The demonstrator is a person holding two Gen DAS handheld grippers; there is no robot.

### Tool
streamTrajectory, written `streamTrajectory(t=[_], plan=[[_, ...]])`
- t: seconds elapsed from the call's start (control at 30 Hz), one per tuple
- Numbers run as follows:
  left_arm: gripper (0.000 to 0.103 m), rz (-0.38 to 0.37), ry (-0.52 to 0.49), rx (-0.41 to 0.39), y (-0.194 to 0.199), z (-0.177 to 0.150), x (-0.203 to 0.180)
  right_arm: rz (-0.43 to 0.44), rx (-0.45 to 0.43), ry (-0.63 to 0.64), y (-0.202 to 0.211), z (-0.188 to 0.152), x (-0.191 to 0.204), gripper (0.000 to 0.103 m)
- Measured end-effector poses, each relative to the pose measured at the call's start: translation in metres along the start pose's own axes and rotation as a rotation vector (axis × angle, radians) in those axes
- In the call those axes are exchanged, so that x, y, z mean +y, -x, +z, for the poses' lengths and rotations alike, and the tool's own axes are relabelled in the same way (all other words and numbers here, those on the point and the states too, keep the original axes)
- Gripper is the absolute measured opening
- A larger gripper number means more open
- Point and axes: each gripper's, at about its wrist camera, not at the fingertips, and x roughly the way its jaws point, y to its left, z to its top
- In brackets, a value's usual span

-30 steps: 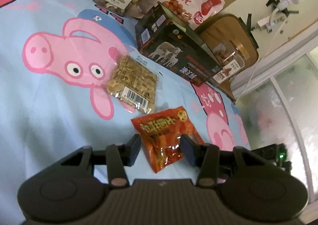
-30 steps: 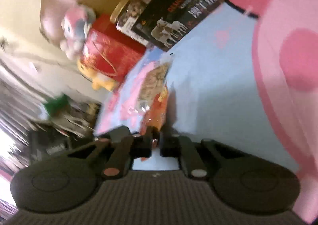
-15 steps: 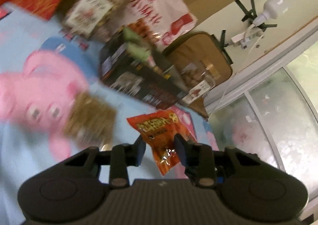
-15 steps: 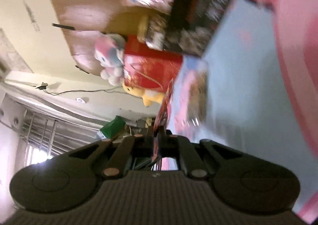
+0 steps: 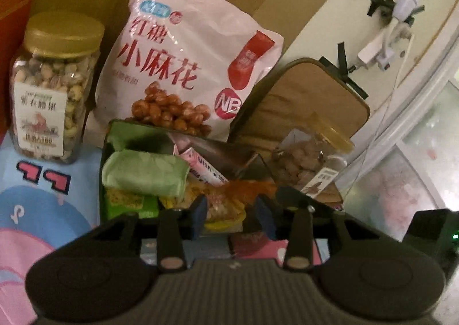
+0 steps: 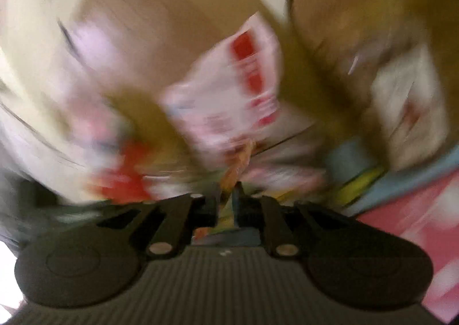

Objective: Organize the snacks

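The jaws of the left gripper (image 5: 229, 217) stand apart, one on each side of the orange snack packet (image 5: 229, 198). In this view the blue pads seem only beside the packet, so I judge this gripper not closed on it. The jaws of the right gripper (image 6: 226, 204) are nearly together, and a thin orange edge of the same packet (image 6: 235, 170) rises from between them; I judge that this gripper pinches the packet, although the right view is very blurred.

Just ahead of the left jaws the packet lies at the near side of an open dark box (image 5: 114, 130), above or on the other small snacks. To the left of the jaws inside the box is a green wrapped roll (image 5: 143, 175), and beyond the jaws a pink stick pack (image 5: 200, 167). Behind the box a big pink bag (image 5: 186, 61) leans; far left stands a jar with gold lid (image 5: 51, 89), to the right a second jar (image 5: 309, 161) lies tilted.

The packet looks light and soft, with a smooth film which can slip and crumple. The contents may break under a hard squeeze. It is better held on the flat sealed edge, where the film is double and stiff, not on the filled middle.
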Motion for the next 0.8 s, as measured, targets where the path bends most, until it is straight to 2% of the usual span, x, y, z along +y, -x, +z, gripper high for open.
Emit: streamTrajectory(t=[0.03, 0.17, 0.3, 0.4, 0.5, 0.6, 0.63, 0.67, 0.7, 0.77, 0.8], plan=[[0.038, -0.026, 0.005, -0.008, 0.005, -0.004, 0.002, -0.031, -0.017, 0.038, -0.001, -0.001, -0.001, 0.035], [0.038, -0.039, -0.027, -0.06, 0.044, -0.019, 0.015, -0.043, -0.073, 0.043, 0.014, -0.012, -0.005, 0.035], [0.038, -0.006, 0.007, -0.085, 0.083, -0.037, 0.041, 0.033, -0.094, -0.024, 0.039, -0.031, -0.001, 0.035], [0.038, 0.058, 0.047, -0.082, 0.104, -0.053, 0.066, 0.119, -0.011, -0.035, 0.046, -0.053, 0.01, 0.035], [0.038, 0.099, 0.102, -0.037, 0.112, -0.067, 0.09, 0.162, 0.147, -0.097, 0.033, -0.08, 0.017, 0.035], [0.038, 0.094, 0.141, 0.018, 0.11, -0.081, 0.106, 0.212, 0.259, -0.193, 0.016, -0.1, 0.021, 0.035], [0.041, 0.091, 0.149, 0.029, 0.108, -0.085, 0.109, 0.217, 0.282, -0.21, 0.01, -0.104, 0.022, 0.035], [0.049, 0.088, 0.157, 0.041, 0.106, -0.088, 0.112, 0.208, 0.3, -0.216, 0.005, -0.107, 0.024, 0.035], [0.05, 0.085, 0.167, 0.051, 0.103, -0.091, 0.115, 0.199, 0.316, -0.217, 0.001, -0.109, 0.026, 0.035], [0.049, 0.085, 0.18, 0.072, 0.096, -0.096, 0.119, 0.204, 0.347, -0.239, -0.009, -0.11, 0.028, 0.035], [0.049, 0.071, 0.178, 0.056, 0.095, -0.099, 0.12, 0.207, 0.352, -0.247, -0.012, -0.111, 0.03, 0.034]])
